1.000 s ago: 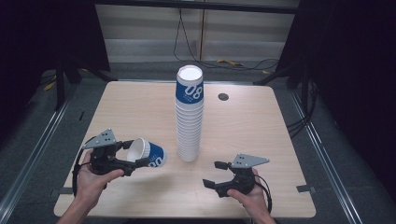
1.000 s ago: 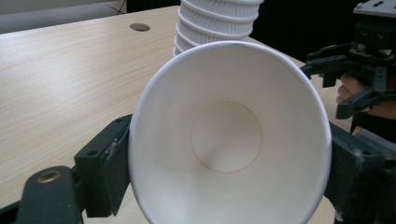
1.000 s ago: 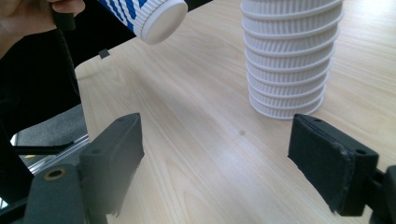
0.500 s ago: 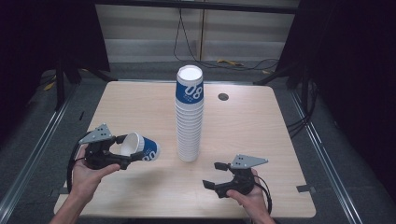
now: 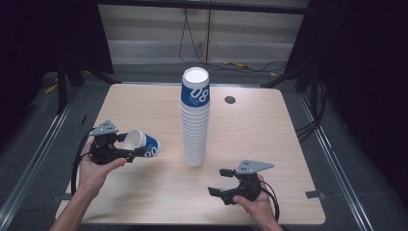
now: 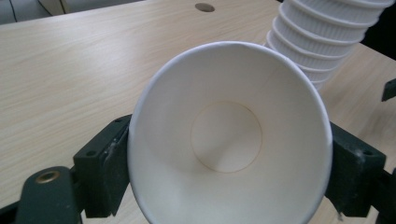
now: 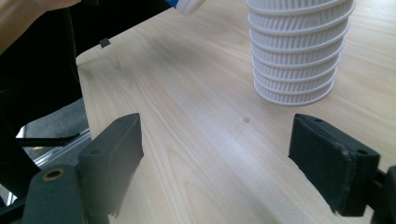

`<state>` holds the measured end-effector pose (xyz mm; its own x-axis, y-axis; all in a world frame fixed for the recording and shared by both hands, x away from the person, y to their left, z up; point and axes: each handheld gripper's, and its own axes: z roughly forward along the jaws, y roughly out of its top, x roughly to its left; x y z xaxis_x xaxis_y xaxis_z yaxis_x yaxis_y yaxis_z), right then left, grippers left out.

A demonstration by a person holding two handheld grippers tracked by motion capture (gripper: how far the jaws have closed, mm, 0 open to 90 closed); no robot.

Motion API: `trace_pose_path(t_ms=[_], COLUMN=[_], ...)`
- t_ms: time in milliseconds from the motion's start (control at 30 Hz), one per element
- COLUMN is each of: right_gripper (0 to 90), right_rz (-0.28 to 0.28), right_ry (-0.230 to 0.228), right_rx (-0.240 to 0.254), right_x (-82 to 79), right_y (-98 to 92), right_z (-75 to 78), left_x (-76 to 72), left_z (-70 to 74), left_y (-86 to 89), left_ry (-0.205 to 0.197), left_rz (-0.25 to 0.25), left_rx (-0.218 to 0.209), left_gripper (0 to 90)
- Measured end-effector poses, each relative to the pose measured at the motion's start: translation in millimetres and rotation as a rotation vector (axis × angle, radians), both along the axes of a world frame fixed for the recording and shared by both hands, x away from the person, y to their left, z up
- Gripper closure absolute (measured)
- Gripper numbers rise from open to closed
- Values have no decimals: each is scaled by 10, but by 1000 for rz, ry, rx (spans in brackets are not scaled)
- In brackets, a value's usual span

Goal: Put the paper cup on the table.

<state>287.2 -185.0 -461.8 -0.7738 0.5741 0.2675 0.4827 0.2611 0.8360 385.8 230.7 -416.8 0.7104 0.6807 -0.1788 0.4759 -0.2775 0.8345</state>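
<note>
Left of the cup stack [image 5: 195, 120], the left gripper [image 5: 126, 150] fingers clench a paper cup [image 5: 142, 144] lying sideways. The right gripper [image 5: 222, 182], right of the stack's base, has its fingers spread and empty above the bench [image 5: 269, 125].

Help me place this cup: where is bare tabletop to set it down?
Bare wood lies left and behind the cup stack, up to the table edges, and right of it past the grommet hole. Tighter: the near strip between the left gripper, shut on the paper cup, and the open right gripper.

Cup stack [image 6: 322, 42] top beyond frame edge
</note>
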Motion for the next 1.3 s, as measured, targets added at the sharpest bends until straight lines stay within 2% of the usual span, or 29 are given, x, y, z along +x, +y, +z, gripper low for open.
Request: trace_pose_path(t_ms=[133,233,333,400,433,533,600,667,767,833,900,1000,1067,1200,1267,1300], right_gripper=[176,175,175,175,175,175,175,175,175,175,175,176,176,176,176,176], right_rz=[2,5,11,12,14,22,21,22,26,26,30,35,34,31,30,31], right_ry=[2,0,2,5,6,4,10,10,11,15,16,18,19,14,16,17], right_rx=[-5,-2,2,-2,-2,-11,-13,-14,-16,-24,-24,-26,-25,-25,-25,-25], right_x=[3,1,1,0,2,9,12,13,11,14,19,11,11,13,14,14], right_y=[1,0,0,3,5,13,16,17,20,23,29,33,30,20,20,20], right_z=[-9,-6,-1,-1,-2,-15,-21,-23,-29,-35,-41,-38,-39,-37,-40,-42], left_x=[28,30,62,96,119,144,184,229,287,326,368,410,445,513,539,549], left_z=[18,48,63,53,42,37,42,42,37,18,-18,-47,-59,-112,-142,-150], left_y=[-15,-8,0,8,6,-32,-34,-46,-65,-95,-120,-145,-143,-155,-168,-176], left_ry=[3,-9,-21,-9,18,25,31,37,64,57,88,92,101,117,115,117], left_rz=[18,25,45,63,60,66,70,83,93,97,91,87,98,95,104,93], left_rx=[39,81,146,147,143,195,204,233,251,284,284,325,305,341,340,349], left_gripper=[160,160,160,160,160,160,160,160,160,160,160,159,157,155,153,152])
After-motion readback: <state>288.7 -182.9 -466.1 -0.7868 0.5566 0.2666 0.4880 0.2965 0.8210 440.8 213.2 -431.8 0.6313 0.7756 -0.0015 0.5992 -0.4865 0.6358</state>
